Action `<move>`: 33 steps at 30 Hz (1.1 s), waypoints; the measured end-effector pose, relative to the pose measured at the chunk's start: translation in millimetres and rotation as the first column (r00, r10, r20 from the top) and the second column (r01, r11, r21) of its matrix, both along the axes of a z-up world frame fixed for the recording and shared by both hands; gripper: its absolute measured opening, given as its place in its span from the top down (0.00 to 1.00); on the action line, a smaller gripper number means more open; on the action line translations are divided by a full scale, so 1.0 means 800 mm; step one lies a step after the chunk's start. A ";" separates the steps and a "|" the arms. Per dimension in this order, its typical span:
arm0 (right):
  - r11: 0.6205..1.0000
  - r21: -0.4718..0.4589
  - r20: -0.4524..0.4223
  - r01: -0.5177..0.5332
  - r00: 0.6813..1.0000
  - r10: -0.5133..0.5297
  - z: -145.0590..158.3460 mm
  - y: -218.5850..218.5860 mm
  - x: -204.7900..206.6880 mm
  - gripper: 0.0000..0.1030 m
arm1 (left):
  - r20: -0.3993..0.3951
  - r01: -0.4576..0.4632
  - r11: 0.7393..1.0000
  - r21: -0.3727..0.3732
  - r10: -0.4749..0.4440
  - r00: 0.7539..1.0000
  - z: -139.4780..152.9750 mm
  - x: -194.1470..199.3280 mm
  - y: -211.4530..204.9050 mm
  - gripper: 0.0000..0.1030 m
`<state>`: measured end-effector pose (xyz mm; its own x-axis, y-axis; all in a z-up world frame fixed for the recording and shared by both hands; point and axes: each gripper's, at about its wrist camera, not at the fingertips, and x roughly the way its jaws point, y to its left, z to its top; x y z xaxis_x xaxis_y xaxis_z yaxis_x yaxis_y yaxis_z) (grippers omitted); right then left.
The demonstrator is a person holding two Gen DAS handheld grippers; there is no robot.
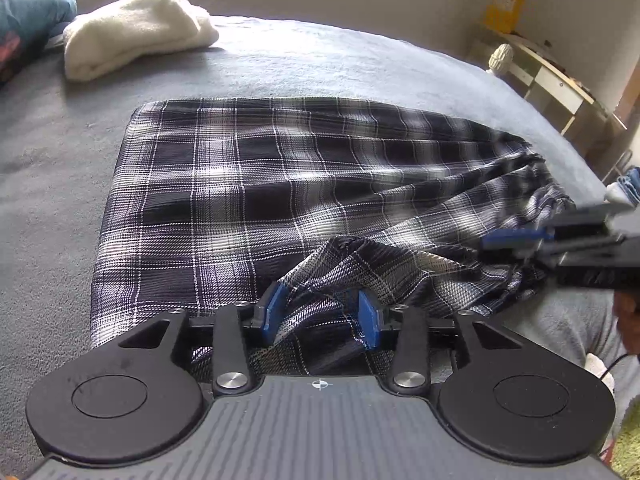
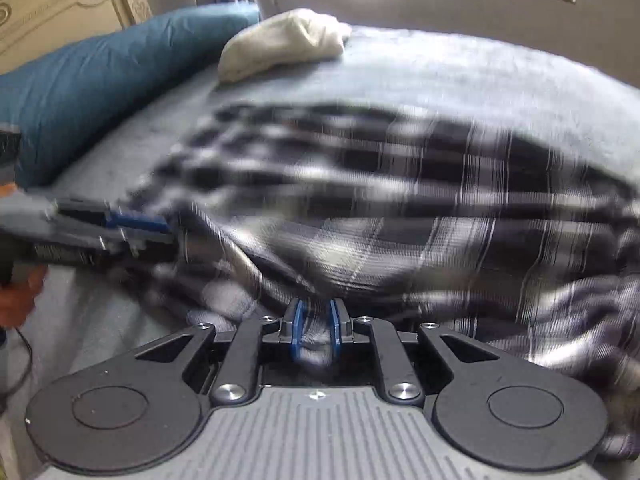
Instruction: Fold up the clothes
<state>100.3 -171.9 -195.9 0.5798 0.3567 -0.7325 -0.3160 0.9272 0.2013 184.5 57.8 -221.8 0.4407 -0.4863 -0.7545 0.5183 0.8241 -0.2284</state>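
Observation:
A dark blue-and-white plaid garment [image 1: 256, 184] lies spread on the grey bed cover, flat on its left side and bunched toward the right. My left gripper [image 1: 320, 314] stands open at the garment's near edge, and a raised fold of plaid cloth lies loosely between its blue pads [image 1: 272, 312]. My right gripper [image 2: 316, 320] is shut on a bunched part of the plaid garment [image 2: 400, 208], which is blurred in that view. The right gripper [image 1: 492, 240] also shows side-on at the garment's right end. In the right wrist view the left gripper [image 2: 168, 226] shows side-on at the left.
A folded cream towel [image 1: 136, 32] lies at the far left of the bed, beside a teal pillow [image 2: 100, 92]. The grey bed cover [image 1: 320, 64] stretches beyond the garment. A white shelf unit [image 1: 552, 76] stands off the bed's right side. A hand [image 2: 16, 300] holds the left gripper.

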 end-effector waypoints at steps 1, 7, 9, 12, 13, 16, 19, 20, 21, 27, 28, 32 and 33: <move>1.000 0.012 0.032 -0.025 0.999 0.025 0.010 0.005 0.000 0.85 | -0.001 -0.001 1.000 0.000 0.001 1.000 0.000 0.000 0.000 0.61; 0.981 0.036 0.108 -0.192 0.976 0.187 0.025 0.052 0.021 0.85 | -0.008 -0.006 1.000 0.000 0.006 1.000 0.002 -0.002 0.000 0.60; 0.979 0.029 0.081 -0.204 0.976 0.201 0.009 0.062 0.033 0.85 | -0.001 0.000 1.000 0.005 0.000 1.000 0.001 -0.004 0.000 0.60; 0.982 0.032 0.027 -0.186 0.982 0.186 -0.015 0.068 0.049 0.86 | 0.003 0.008 1.000 0.008 -0.008 1.000 0.001 -0.005 0.000 0.60; 0.983 0.048 0.025 -0.178 0.984 0.177 -0.014 0.066 0.050 0.86 | 0.004 0.011 1.000 0.009 -0.011 1.000 0.001 -0.005 0.000 0.60; 0.983 0.097 0.017 -0.153 0.988 0.152 -0.010 0.061 0.054 0.85 | 0.001 0.014 1.000 0.000 -0.014 1.000 0.000 -0.005 0.002 0.59; 0.981 0.146 0.008 -0.127 0.992 0.128 -0.007 0.056 0.057 0.85 | -0.006 0.013 1.000 -0.013 -0.013 1.000 -0.001 -0.003 0.004 0.58; 0.978 0.161 0.013 -0.132 0.991 0.131 -0.004 0.057 0.058 0.85 | -0.008 0.013 1.000 -0.018 -0.013 1.000 -0.001 -0.003 0.005 0.58; 0.974 0.175 0.014 -0.141 0.990 0.141 -0.004 0.059 0.060 0.85 | -0.010 0.013 1.000 -0.022 -0.014 1.000 -0.001 -0.003 0.006 0.58; 0.980 0.141 -0.049 -0.143 0.987 0.151 -0.034 0.074 0.071 0.86 | -0.022 0.004 1.000 -0.023 -0.005 1.000 -0.001 -0.003 0.005 0.57; 0.981 0.144 -0.055 -0.133 0.988 0.142 -0.037 0.073 0.072 0.86 | -0.027 0.000 1.000 -0.018 -0.001 1.000 0.000 -0.003 0.004 0.57; 0.983 0.144 -0.067 -0.111 0.990 0.122 -0.044 0.070 0.070 0.86 | -0.061 -0.017 1.000 0.017 0.018 0.998 0.005 0.001 -0.005 0.53; 0.984 0.141 -0.066 -0.109 0.991 0.119 -0.044 0.071 0.069 0.86 | -0.071 -0.021 0.999 0.029 0.023 0.997 0.006 0.002 -0.008 0.50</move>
